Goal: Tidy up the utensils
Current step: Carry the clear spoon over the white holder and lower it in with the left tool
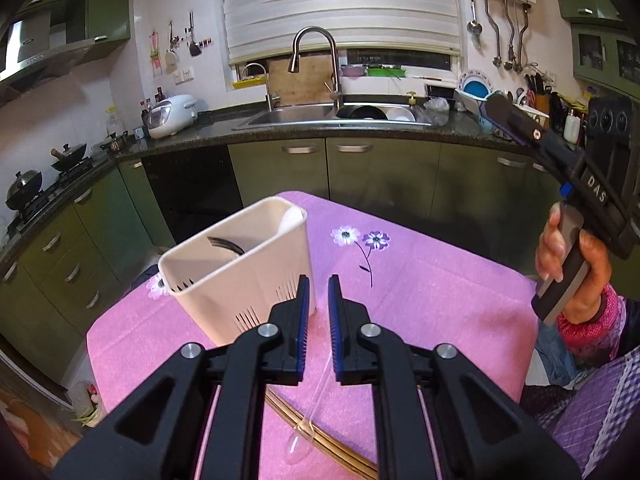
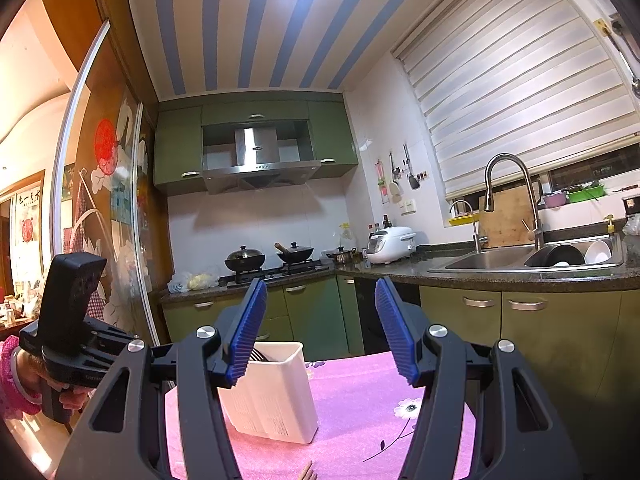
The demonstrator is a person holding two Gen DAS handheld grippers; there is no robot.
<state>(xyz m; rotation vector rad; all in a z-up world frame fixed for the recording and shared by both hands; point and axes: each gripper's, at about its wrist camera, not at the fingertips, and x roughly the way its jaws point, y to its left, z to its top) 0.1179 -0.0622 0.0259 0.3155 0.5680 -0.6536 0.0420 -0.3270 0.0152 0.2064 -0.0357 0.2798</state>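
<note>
Left gripper [image 1: 318,308]: jaws narrowly parted, holding nothing, poised low over the pink tablecloth [image 1: 420,280] above a clear plastic spoon [image 1: 308,420]. Right gripper [image 2: 320,332]: jaws wide apart, empty, raised and aimed across the kitchen. White utensil holder [image 1: 236,276] stands upright just beside the left fingers, dark utensils [image 1: 224,245] inside.

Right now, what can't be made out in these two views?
- Clear spoon, left wrist view: the left gripper covers part of it.
- Holder contents: its wall hides all but dark utensil tops.
- Wooden tips, right wrist view: cut off by the bottom edge.
- Right gripper: open, empty.
</note>
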